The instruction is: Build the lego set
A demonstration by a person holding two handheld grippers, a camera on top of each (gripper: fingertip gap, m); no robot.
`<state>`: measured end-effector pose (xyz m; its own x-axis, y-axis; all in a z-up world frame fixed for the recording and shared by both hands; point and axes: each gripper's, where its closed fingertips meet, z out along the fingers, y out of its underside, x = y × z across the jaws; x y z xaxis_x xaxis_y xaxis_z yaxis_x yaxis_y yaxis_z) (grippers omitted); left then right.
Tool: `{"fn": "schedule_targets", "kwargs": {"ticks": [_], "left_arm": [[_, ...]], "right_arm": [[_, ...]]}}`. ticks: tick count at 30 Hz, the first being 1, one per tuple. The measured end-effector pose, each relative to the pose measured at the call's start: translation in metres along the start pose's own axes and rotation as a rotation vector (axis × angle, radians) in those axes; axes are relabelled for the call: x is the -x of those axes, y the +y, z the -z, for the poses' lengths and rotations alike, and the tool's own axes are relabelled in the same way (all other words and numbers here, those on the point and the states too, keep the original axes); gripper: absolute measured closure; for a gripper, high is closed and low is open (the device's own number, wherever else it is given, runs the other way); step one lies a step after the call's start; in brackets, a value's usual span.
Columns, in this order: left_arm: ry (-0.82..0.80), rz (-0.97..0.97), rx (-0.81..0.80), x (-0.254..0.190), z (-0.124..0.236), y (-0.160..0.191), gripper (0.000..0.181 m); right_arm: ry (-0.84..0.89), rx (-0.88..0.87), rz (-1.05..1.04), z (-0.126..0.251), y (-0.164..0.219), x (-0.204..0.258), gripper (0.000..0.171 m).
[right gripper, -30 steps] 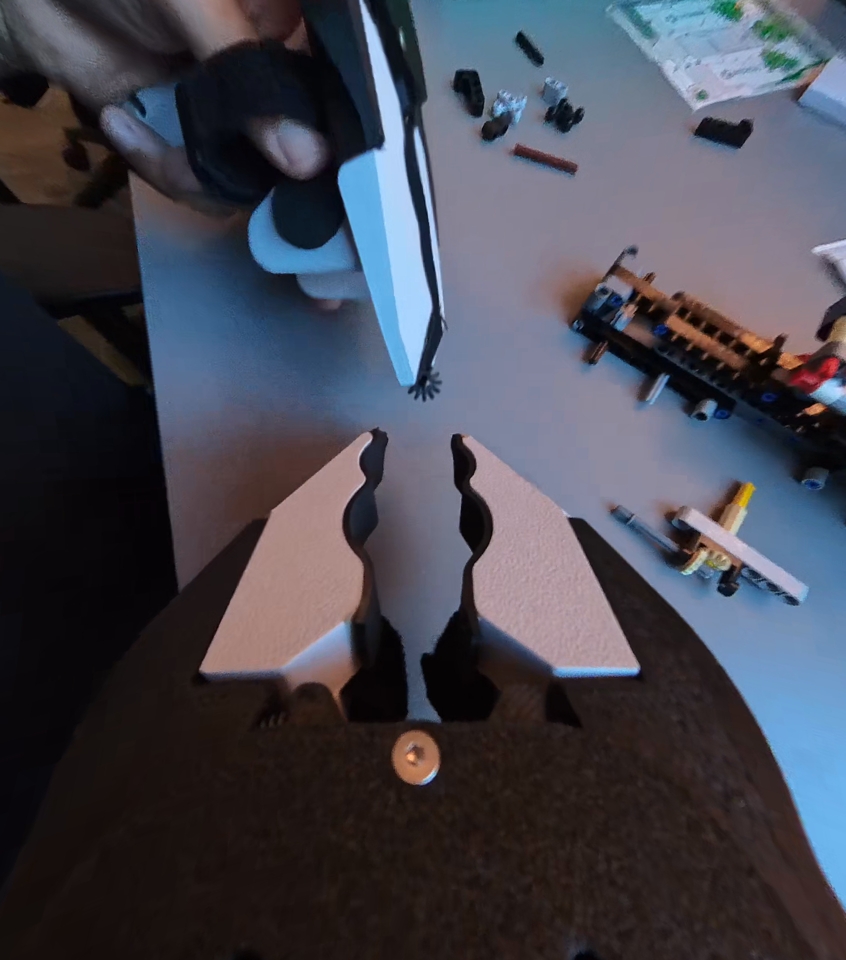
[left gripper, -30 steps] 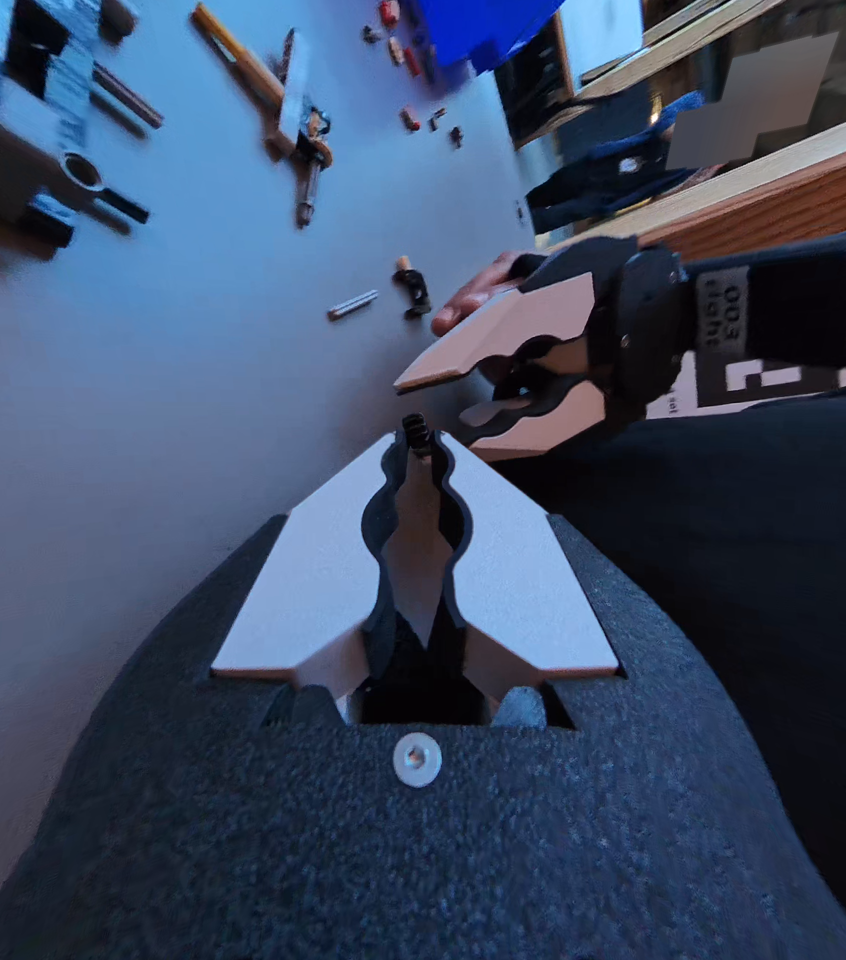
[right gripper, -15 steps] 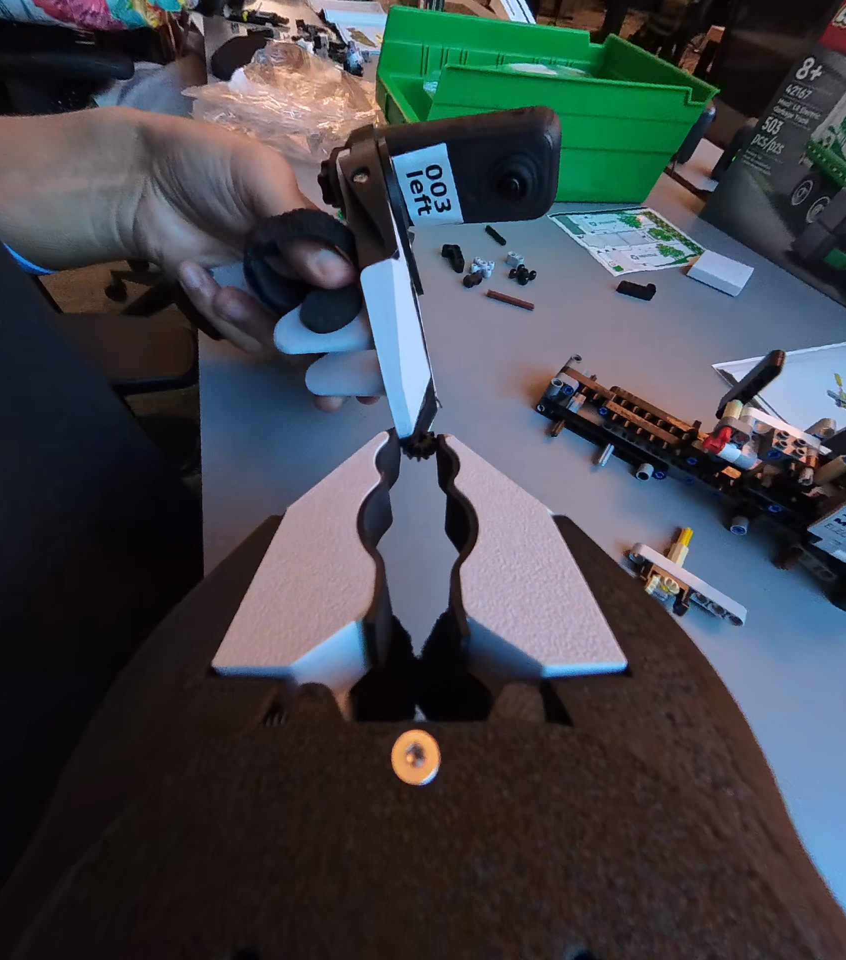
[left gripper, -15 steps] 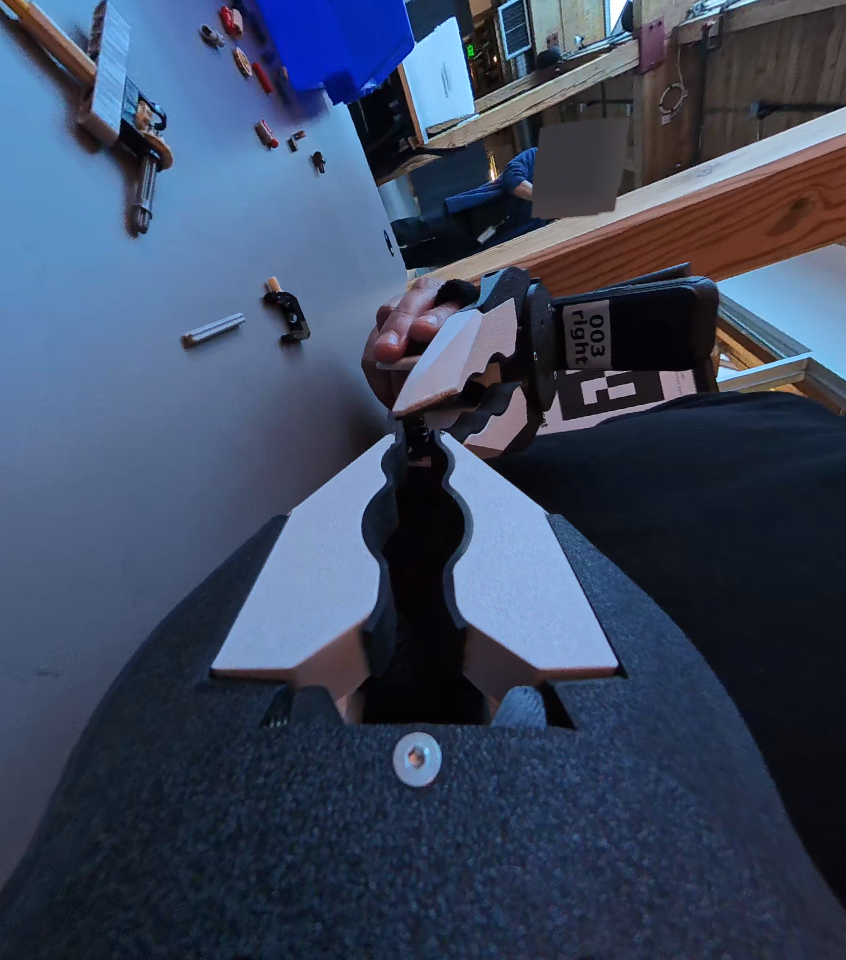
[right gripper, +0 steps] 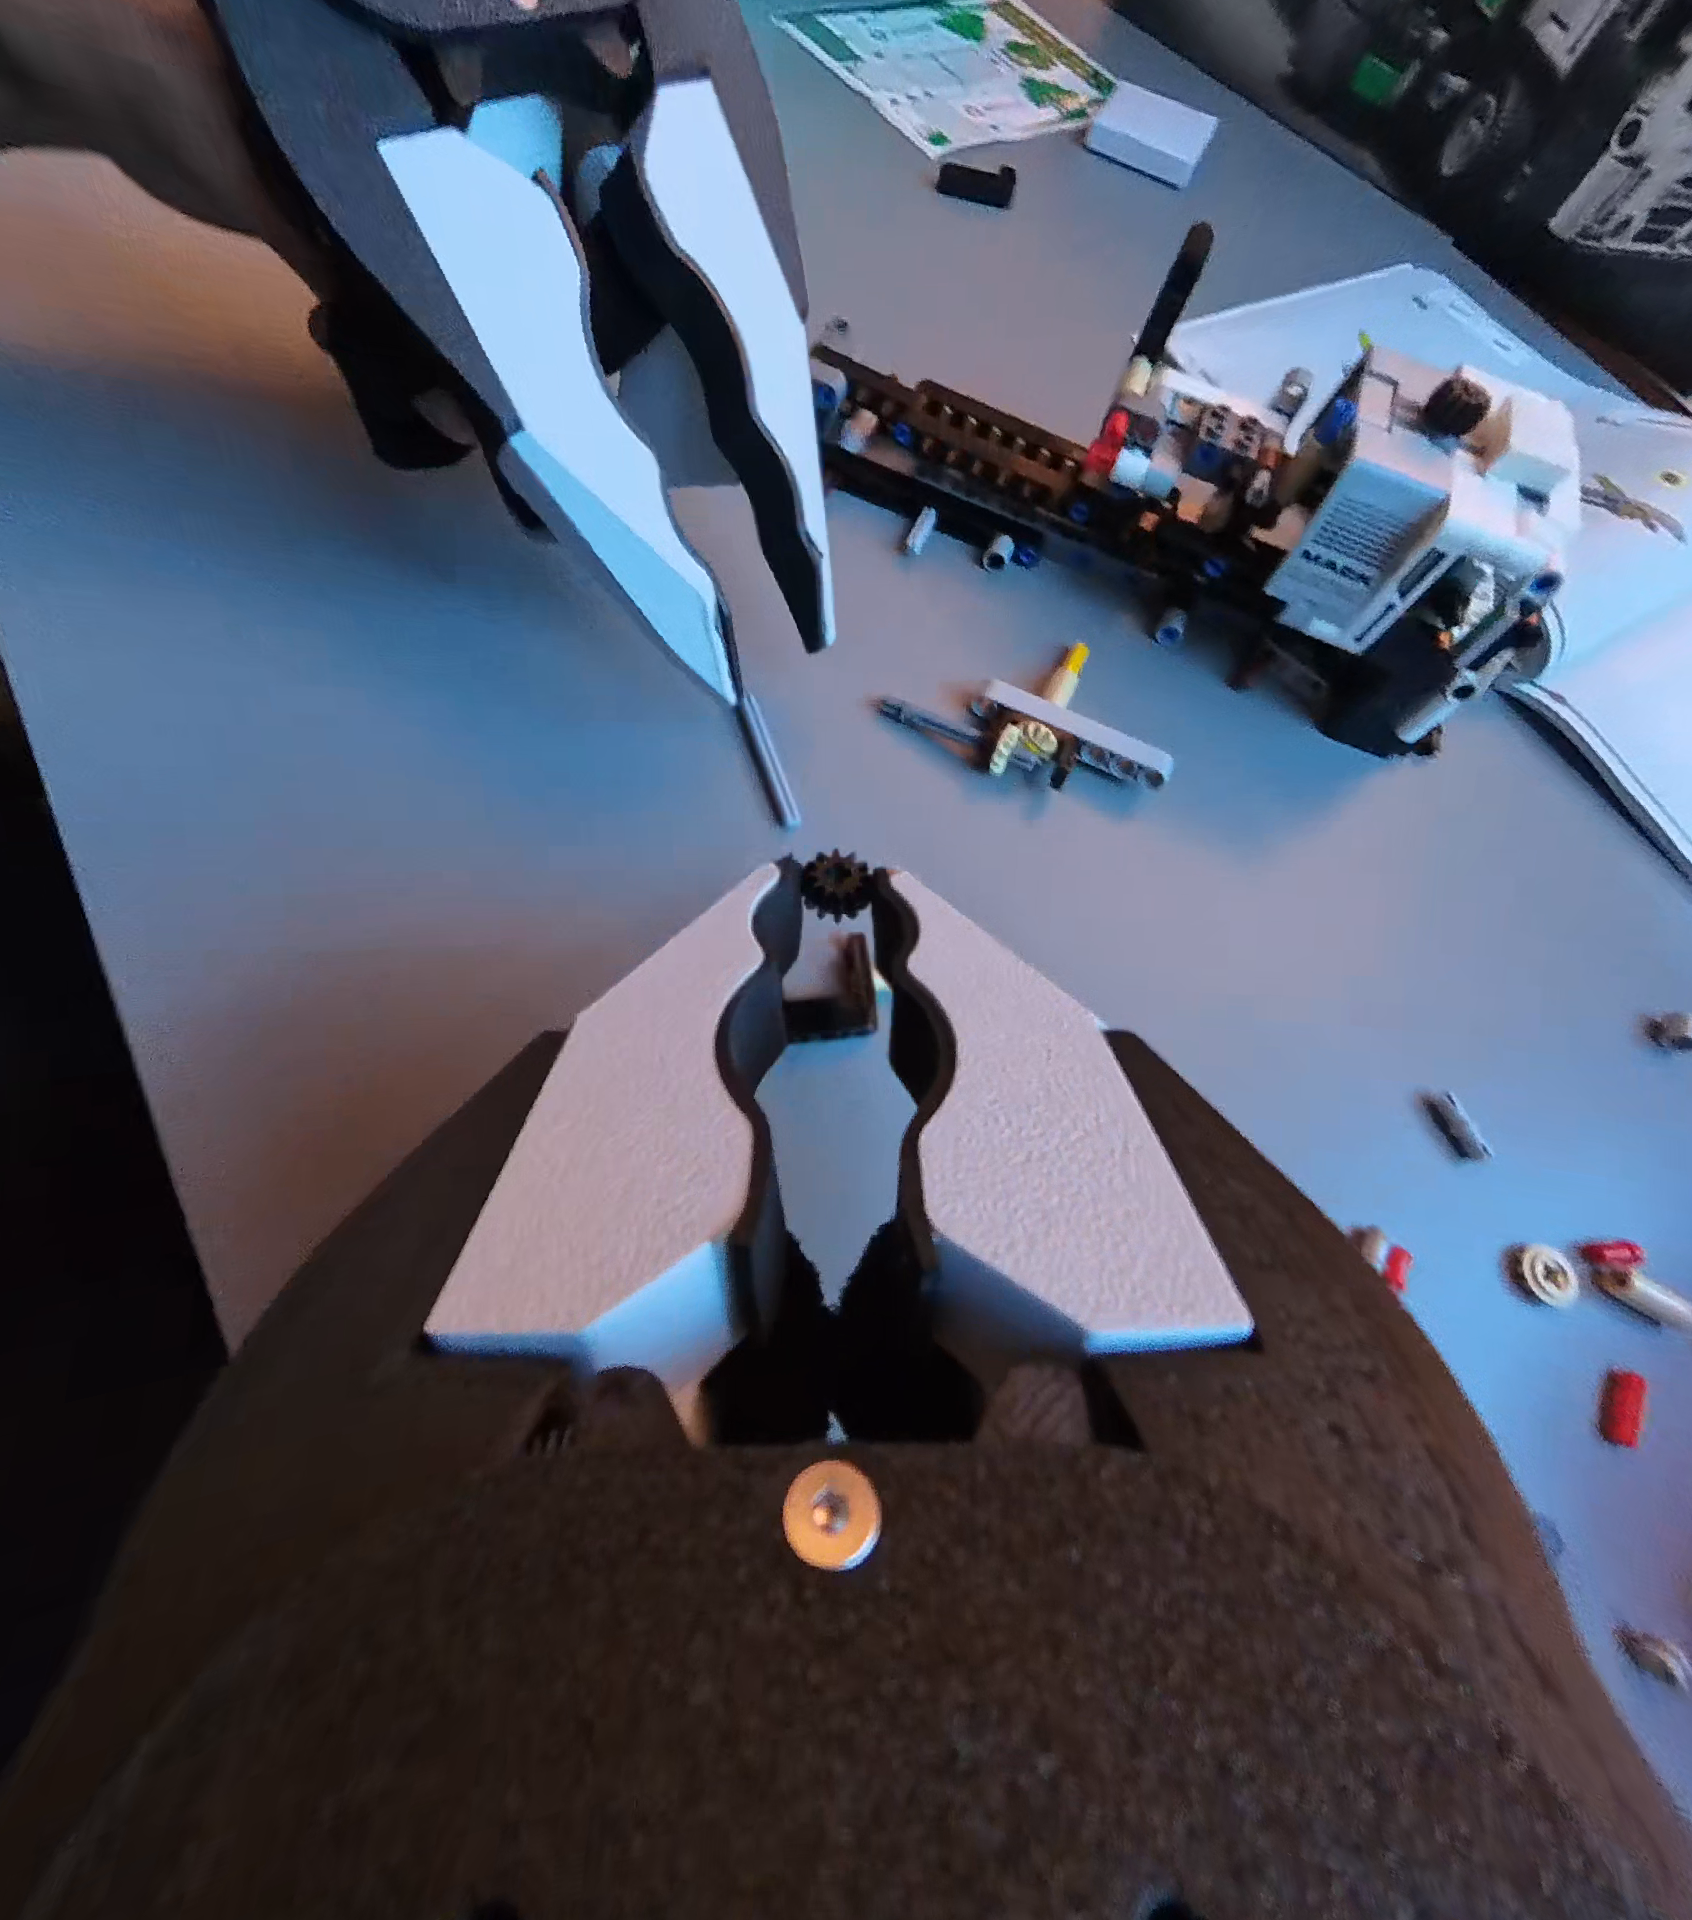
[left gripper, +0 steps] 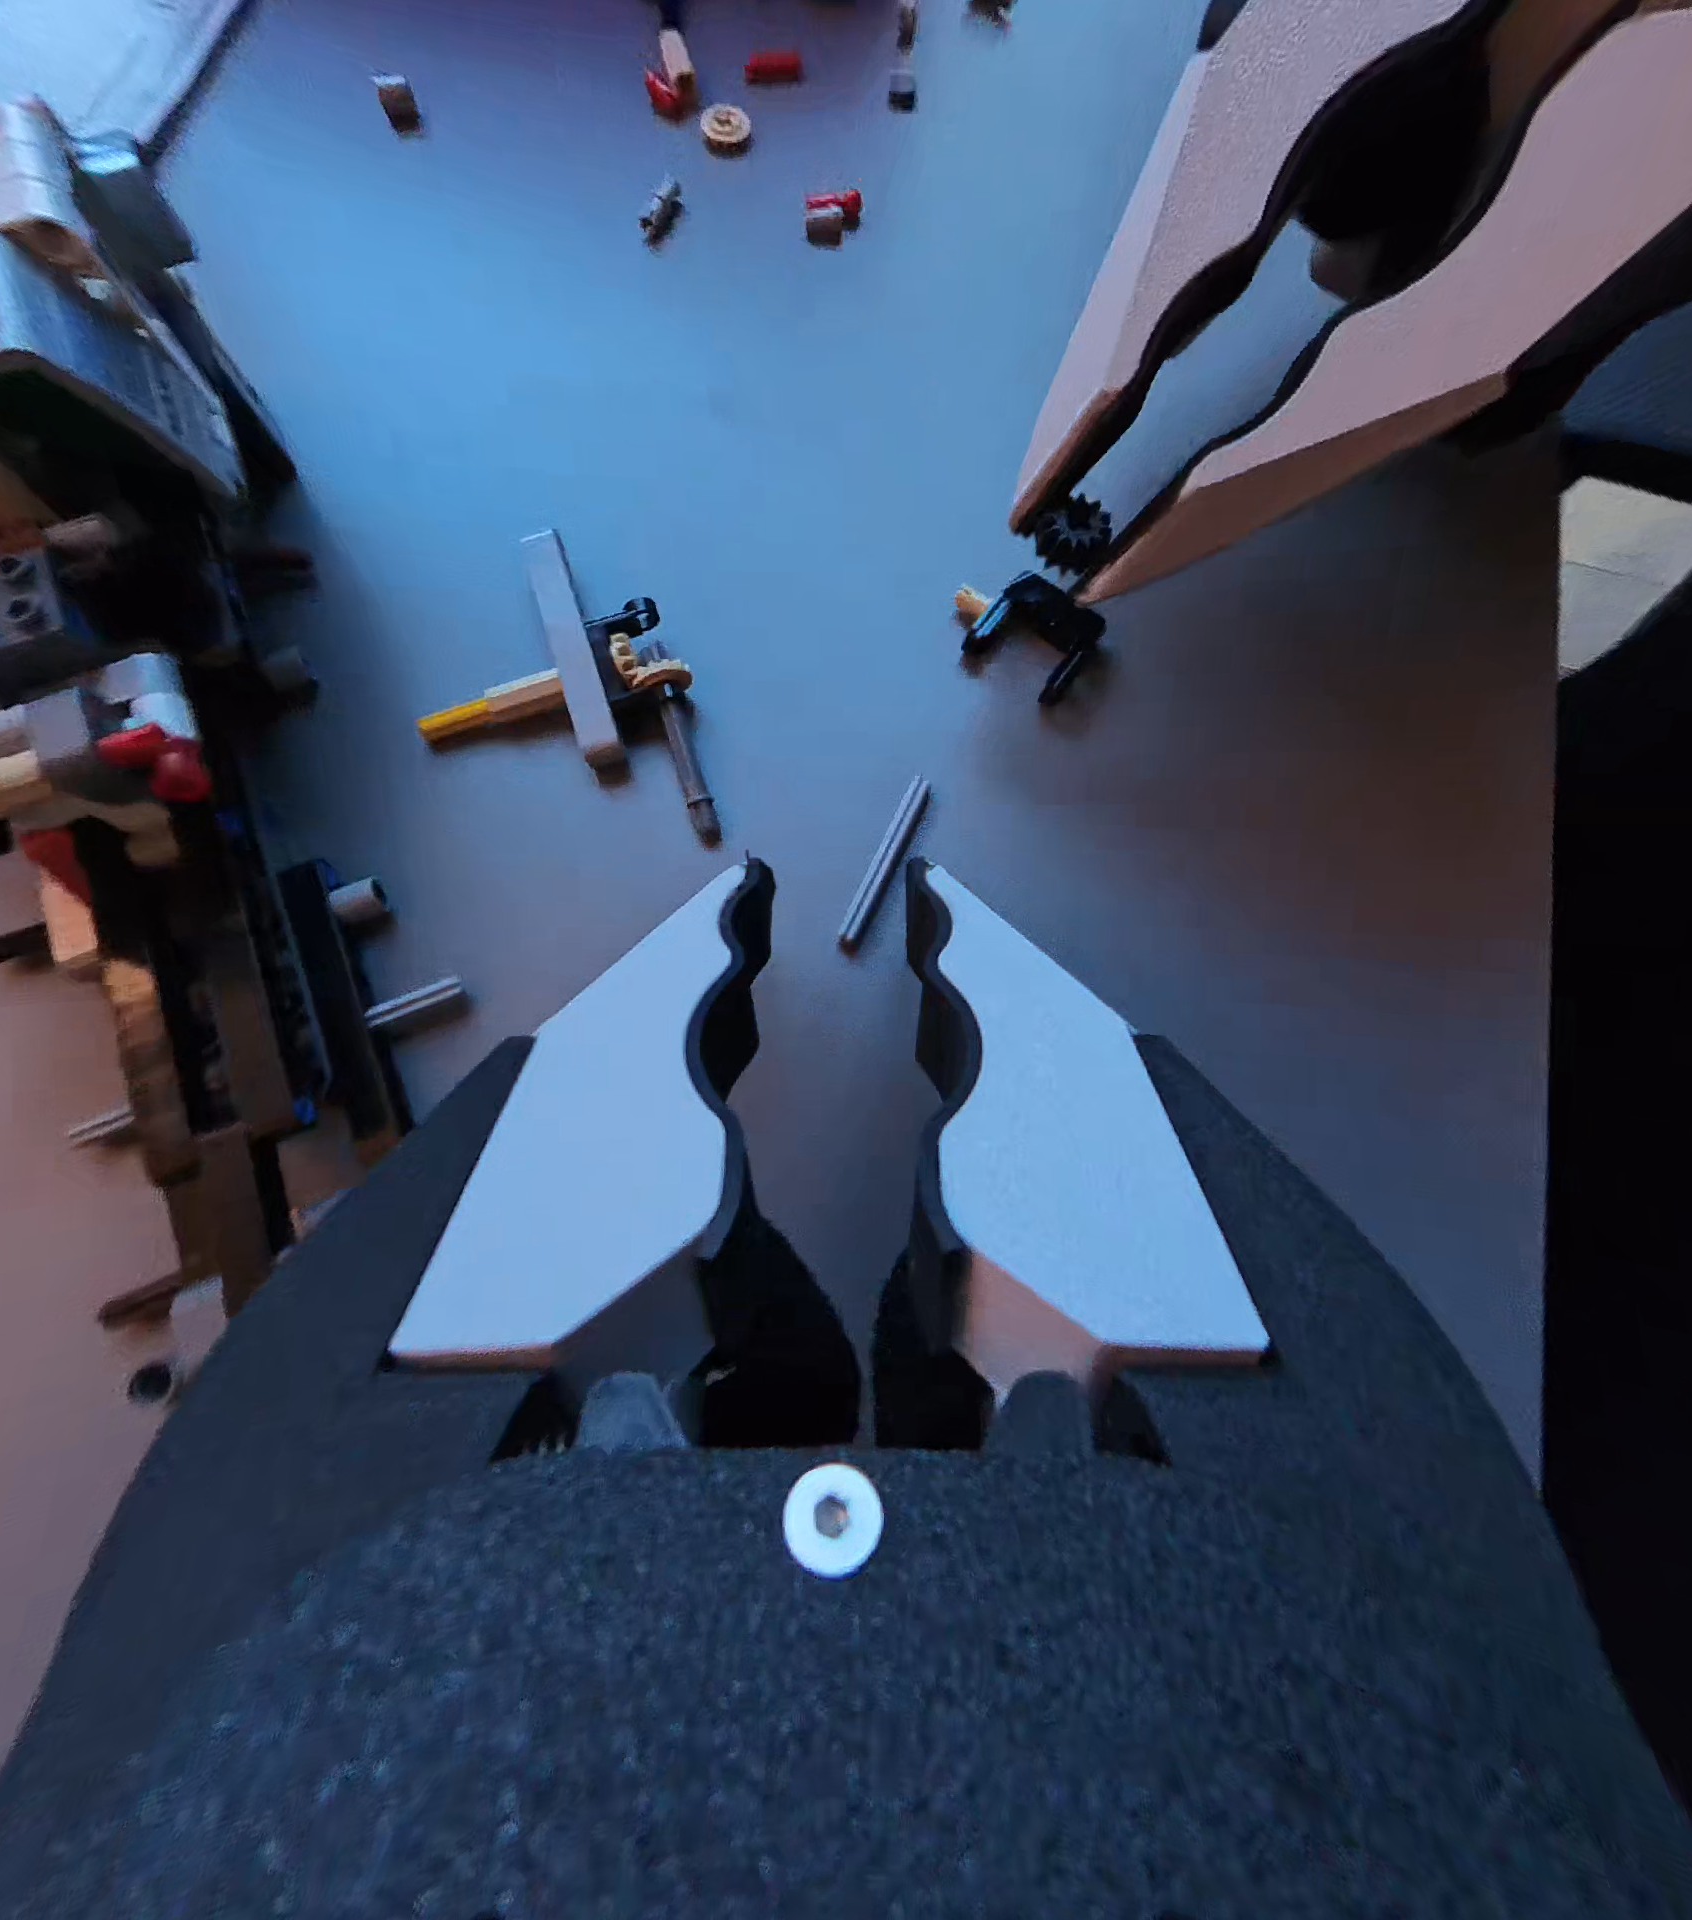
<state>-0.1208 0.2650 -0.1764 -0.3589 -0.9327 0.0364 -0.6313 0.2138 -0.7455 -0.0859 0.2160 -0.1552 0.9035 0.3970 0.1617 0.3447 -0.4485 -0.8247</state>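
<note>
Above the grey table (right gripper: pixel 1133 935), the right gripper (right gripper: pixel 837 878) pinches a small black gear (right gripper: pixel 834 883); the left gripper (left gripper: pixel 837 868) hangs spread near a grey axle (left gripper: pixel 883 862).

Grey table (right gripper: pixel 302 790) carries a part-built lego truck chassis (right gripper: pixel 1237 499) lying on its top, an open instruction booklet (right gripper: pixel 1652 644) under its cab end, and a small white-beam subassembly (right gripper: pixel 1050 732) near the middle. A loose grey axle (left gripper: pixel 883 862), a black connector piece (left gripper: pixel 1029 623), a folded leaflet (right gripper: pixel 946 73), a white block (right gripper: pixel 1148 135), and scattered red, tan and blue small parts (right gripper: pixel 1621 1403) also lie on it.
</note>
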Motion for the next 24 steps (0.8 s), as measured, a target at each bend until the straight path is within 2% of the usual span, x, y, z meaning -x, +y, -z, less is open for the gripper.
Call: {"fn": "schedule_targets", "kwargs": {"ticks": [6,11,15,17,20,24], "left_arm": [[0.096,-0.032,0.107,-0.006,-0.013,0.006,0.164],[0.128,-0.038,0.148,-0.010,-0.017,0.006,0.179],[0.056,-0.075,0.139,-0.007,-0.017,0.005,0.180],[0.042,-0.049,0.038,-0.009,-0.014,-0.006,0.180],[0.096,0.025,-0.212,-0.023,0.000,-0.034,0.180],[0.166,0.120,-0.545,-0.035,0.033,-0.072,0.180]], "right_arm": [[0.010,-0.010,-0.037,0.006,0.008,-0.004,0.159],[0.009,-0.016,-0.044,0.009,0.009,-0.008,0.159],[-0.017,-0.041,-0.089,0.006,0.007,-0.010,0.159],[-0.045,-0.073,-0.125,0.007,0.001,-0.010,0.159],[-0.121,-0.184,-0.219,0.013,-0.021,-0.015,0.159],[-0.363,-0.435,-0.371,0.033,-0.064,-0.009,0.159]]}}
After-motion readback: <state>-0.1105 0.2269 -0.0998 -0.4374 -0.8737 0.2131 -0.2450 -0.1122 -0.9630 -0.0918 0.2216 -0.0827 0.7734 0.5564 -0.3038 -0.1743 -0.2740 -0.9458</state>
